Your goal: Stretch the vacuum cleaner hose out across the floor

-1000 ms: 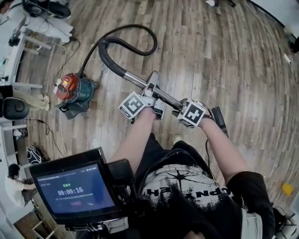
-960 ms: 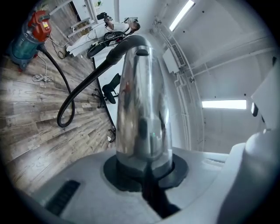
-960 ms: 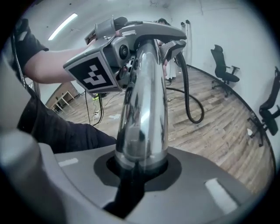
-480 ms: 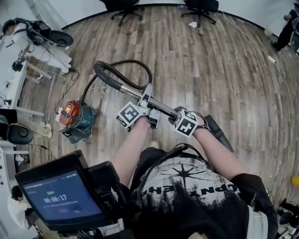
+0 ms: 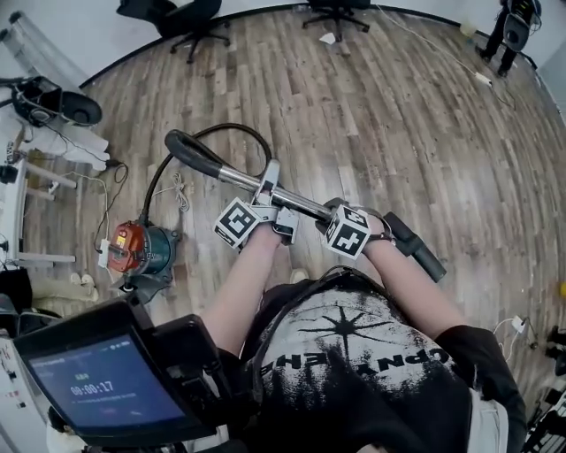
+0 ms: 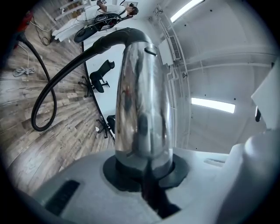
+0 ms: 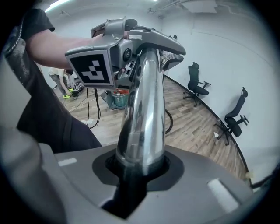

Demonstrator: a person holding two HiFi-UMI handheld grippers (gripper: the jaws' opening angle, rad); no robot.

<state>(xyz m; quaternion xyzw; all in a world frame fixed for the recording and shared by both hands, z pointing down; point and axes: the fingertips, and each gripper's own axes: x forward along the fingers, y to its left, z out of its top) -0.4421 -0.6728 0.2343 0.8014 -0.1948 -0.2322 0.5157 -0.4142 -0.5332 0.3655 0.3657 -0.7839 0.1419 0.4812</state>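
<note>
Holding item: left gripper (image 5: 271,188), jaws clamped round the chrome tube (image 5: 301,202) of the vacuum cleaner, having just closed a little further on it; the tube filled the gap between them in the left gripper view

Second holder: right gripper (image 5: 329,215), set just to the right of the left one on the same tube, jaws seated on the metal though they had just been easing wider; the tube stood between them in the right gripper view

Tube: carried off the wooden floor (image 5: 398,115), running from far left to near right in front of the person, with a black end piece (image 5: 416,249) past the right gripper and a black bent section (image 5: 190,150) at its far-left end

Hose (image 6: 57,78): black, ribbed, joined to the bent section, curving in a loop over the floor and back to the canister; not drawn out straight

Canister (image 5: 141,249): red and teal, on the floor at left, well apart from the grippers

Other entries: office chairs (image 5: 190,22) along the far wall; a lit screen (image 5: 97,387) at near left
</note>
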